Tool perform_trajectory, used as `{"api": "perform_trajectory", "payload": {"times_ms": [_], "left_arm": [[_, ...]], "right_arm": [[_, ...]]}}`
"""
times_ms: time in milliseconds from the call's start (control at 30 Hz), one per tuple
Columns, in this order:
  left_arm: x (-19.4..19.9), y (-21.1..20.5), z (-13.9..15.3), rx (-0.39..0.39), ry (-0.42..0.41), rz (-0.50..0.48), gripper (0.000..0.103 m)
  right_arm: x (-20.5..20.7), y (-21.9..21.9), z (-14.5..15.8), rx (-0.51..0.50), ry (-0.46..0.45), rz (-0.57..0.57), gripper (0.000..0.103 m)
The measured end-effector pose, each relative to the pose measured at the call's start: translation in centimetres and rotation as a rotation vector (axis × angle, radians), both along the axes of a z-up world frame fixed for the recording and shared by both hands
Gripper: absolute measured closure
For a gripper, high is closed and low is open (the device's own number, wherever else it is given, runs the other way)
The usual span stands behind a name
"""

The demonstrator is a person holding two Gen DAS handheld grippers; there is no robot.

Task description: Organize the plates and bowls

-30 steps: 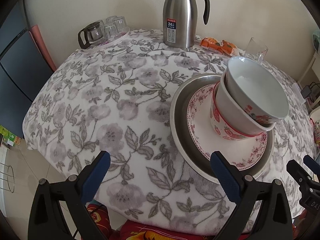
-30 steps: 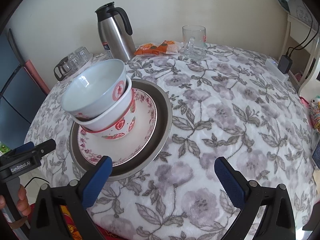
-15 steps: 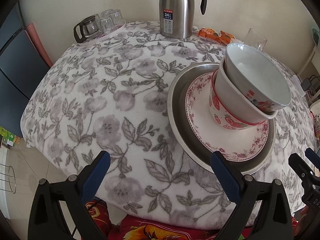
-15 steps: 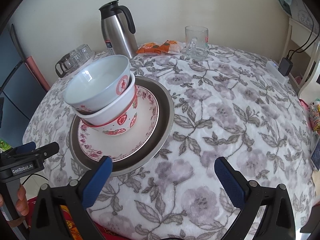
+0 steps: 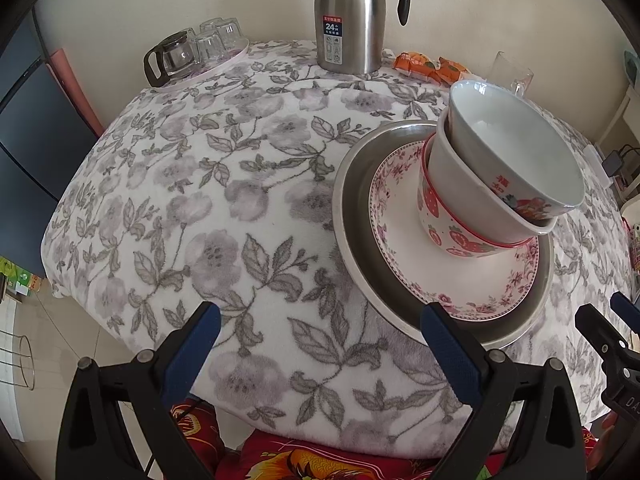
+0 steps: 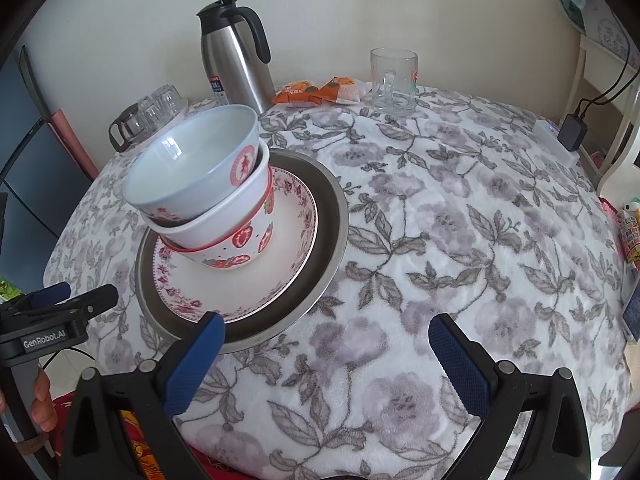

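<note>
A stack stands on the flowered tablecloth: a steel plate at the bottom, a floral-rimmed plate on it, then a strawberry bowl with a white bowl tilted inside it. My left gripper is open at the table's near edge, left of the stack, holding nothing. My right gripper is open too, near the stack's front right rim, empty. Each gripper also shows at the edge of the other's view.
At the back stand a steel thermos jug, a tray of glasses with a small glass pot, orange snack packets and a glass mug. A charger and cable lie far right. A hand holds the left gripper's handle.
Both grippers have drawn back and slightly up from the table; the stack looks farther away. The bowls and plates have not moved. Both stay open.
</note>
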State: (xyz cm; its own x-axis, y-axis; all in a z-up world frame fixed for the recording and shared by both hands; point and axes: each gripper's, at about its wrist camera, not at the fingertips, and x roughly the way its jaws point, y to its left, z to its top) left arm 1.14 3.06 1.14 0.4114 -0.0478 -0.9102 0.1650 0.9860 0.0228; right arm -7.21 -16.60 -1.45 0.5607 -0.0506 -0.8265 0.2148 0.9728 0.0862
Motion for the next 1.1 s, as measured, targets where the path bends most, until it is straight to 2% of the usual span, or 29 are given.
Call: {"api": "perform_trajectory", "payload": {"times_ms": [1100], "left_arm": [[0.10, -0.10, -0.25, 0.006, 0.008, -0.011, 0.003]], "right_arm": [[0.26, 0.26, -0.35, -0.009, 0.018, 0.005, 0.000]]}}
